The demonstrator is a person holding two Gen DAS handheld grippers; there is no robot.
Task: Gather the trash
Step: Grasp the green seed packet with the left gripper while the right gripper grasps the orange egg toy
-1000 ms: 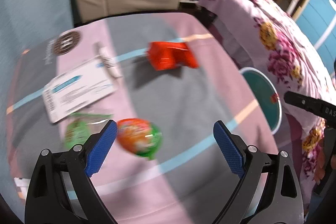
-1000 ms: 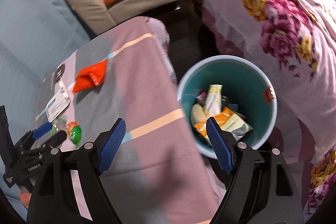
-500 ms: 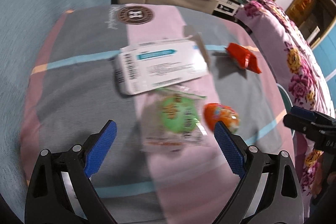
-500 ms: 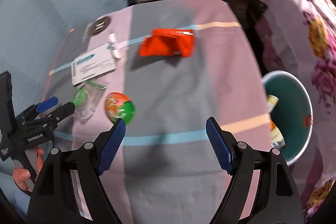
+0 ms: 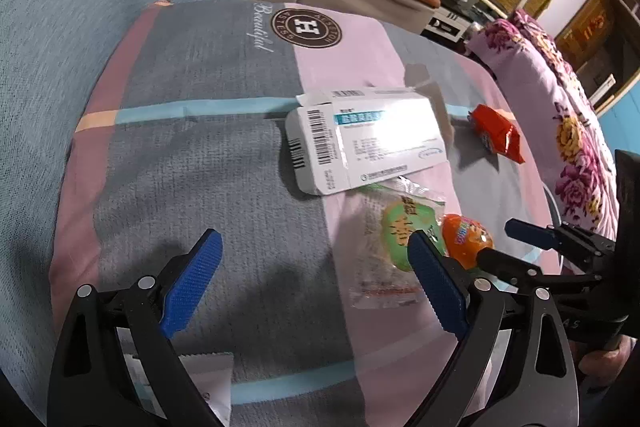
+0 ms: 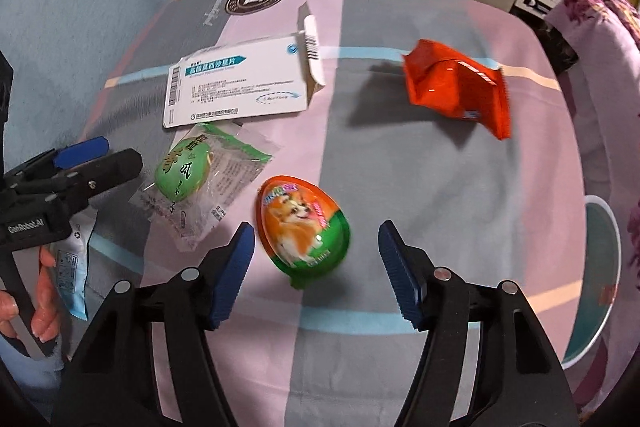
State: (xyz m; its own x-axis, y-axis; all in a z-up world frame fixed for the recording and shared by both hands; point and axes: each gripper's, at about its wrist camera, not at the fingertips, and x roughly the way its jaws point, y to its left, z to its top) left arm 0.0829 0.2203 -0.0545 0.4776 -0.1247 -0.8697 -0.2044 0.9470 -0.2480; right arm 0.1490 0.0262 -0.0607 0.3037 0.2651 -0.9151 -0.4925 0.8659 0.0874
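Trash on the worktop (image 6: 460, 195): five loose pieces sit on the striped cloth, and the bin (image 6: 600, 291) stands off the right edge, only part of its rim in view.
Medicine carton (image 6: 240, 87): flattened, largest piece, its near edge overlapping the clear wrapper; lifting either could drag the other along.
Red packet (image 6: 460, 91): puffy and crumpled, well apart from the rest, farthest from both grippers.
Clear wrapper with green disc (image 6: 192, 175): thin film lying flat; I'd expect fingers to skid over it or catch the cloth instead.
Egg-shaped capsule (image 6: 306, 227): rounded and glossy, lying between the right gripper's blue pads but not touched; a squeeze off its middle could squirt it away.
Right gripper (image 6: 316, 267): jaws wide apart, low over the capsule.
Left gripper (image 5: 316, 283): jaws wide apart, nothing between them, just beside the wrapper.
White sachet (image 5: 208, 379): mostly hidden under the left gripper's body; print unreadable.
Bin contents: not visible.
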